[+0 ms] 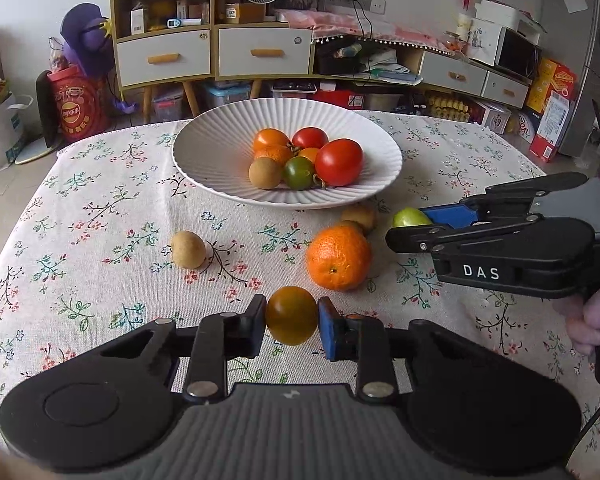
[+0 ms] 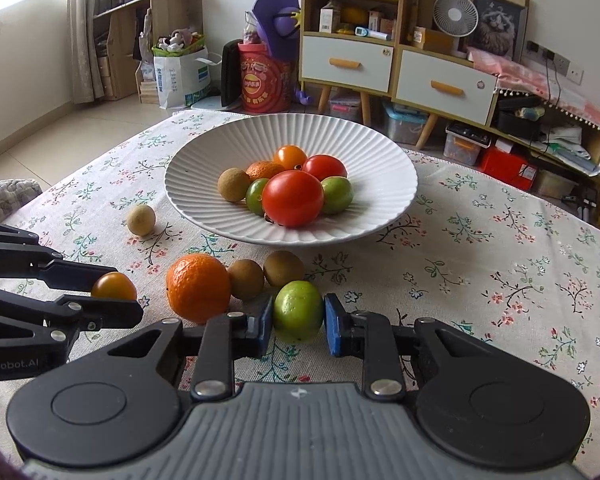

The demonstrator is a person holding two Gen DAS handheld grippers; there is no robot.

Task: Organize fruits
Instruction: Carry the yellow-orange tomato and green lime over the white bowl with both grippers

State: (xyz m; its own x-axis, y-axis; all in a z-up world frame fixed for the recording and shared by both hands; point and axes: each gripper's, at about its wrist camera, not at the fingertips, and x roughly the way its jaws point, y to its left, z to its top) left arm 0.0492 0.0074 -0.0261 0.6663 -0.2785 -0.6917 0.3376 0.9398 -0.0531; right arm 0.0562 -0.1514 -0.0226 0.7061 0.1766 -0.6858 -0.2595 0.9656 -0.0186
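Both grippers have a fruit pinched right up close to the cameras. Left gripper has its fingers closed in on a yellow-orange tomato, pads touching both sides. Right gripper has a green fruit between its blue pads, squeezed the same way. Can't tell for sure if either one is lifted off the desk yet, they look low and close to the cloth.

Progress-wise I'd say a bit past halfway. The white bowl already holds a pile: red tomatoes, orange ones, a couple of green ones, a brown round one.

Left on the cloth, besides the two being gripped: a mandarin, two brown fruits touching it just in front of the bowl, and one lone brown fruit off to the left side. So four more loose after these two go in.
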